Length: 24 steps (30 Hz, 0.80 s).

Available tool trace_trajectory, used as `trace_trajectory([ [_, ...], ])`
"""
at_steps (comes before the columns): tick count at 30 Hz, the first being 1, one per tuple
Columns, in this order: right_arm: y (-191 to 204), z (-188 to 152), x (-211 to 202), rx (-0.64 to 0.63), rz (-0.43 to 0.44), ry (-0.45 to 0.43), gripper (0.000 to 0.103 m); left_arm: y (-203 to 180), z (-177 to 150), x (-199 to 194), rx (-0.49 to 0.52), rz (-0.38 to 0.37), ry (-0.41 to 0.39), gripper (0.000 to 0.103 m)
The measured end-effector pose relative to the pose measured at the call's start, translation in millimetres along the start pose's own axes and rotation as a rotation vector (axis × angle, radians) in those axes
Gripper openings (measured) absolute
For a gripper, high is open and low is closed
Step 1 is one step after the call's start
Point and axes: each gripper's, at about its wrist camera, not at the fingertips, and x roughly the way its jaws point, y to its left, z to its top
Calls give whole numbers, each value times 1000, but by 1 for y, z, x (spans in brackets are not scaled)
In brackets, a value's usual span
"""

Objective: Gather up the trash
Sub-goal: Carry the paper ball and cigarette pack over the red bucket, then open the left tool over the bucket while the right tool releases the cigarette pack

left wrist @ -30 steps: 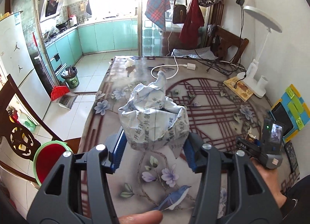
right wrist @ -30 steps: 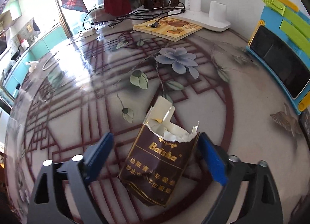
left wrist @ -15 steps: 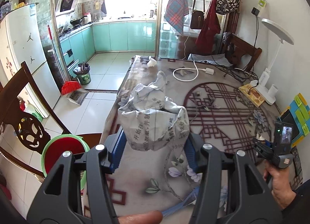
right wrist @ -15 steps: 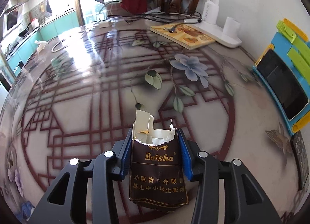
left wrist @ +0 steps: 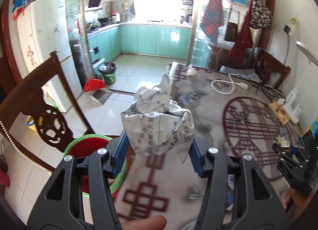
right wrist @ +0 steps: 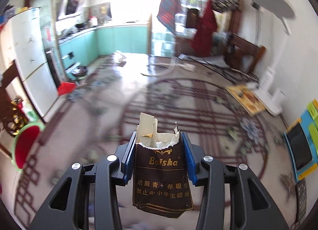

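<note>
My left gripper (left wrist: 159, 150) is shut on a crumpled ball of printed paper (left wrist: 157, 124) and holds it in the air above the table's left edge. A red bin with a green rim (left wrist: 89, 148) stands on the floor just below and left of it. My right gripper (right wrist: 158, 160) is shut on a torn brown Baisha cigarette pack (right wrist: 162, 178) and holds it upright above the table. The right gripper also shows at the right of the left wrist view (left wrist: 288, 156). The bin shows at the far left of the right wrist view (right wrist: 25, 148).
The patterned table (left wrist: 248, 114) carries a white cable (left wrist: 224, 86), a lamp base (left wrist: 290, 106), a book (left wrist: 278, 112) and a blue tablet holder (right wrist: 300, 146). A dark wooden chair (left wrist: 39, 110) stands by the bin. A small waste basket (left wrist: 108, 72) and red dustpan (left wrist: 94, 84) sit on the kitchen floor.
The right gripper closed on the cigarette pack and lifted it off the table. The left gripper carried the paper ball leftward, from over the table to its left edge above the bin.
</note>
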Motion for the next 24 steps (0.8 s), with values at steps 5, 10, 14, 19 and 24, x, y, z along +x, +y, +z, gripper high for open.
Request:
trace_trajectory([
  [5,69,23,-6,-82,118,-24,42,49,2,3,-78,71,0,53],
  [10,144,36,-11,-184,207,-45,42,99,-3,19,-131,154,39,53],
  [14,189,37,-12,-248,257,-50,42,134,-12,39,-160,202,88,53],
  [19,235,36,-4,-303,311,-39,42,171,-31,69,-189,230,158,53],
  [24,268,34,7,-340,342,-27,42,201,-54,98,-215,244,237,53],
])
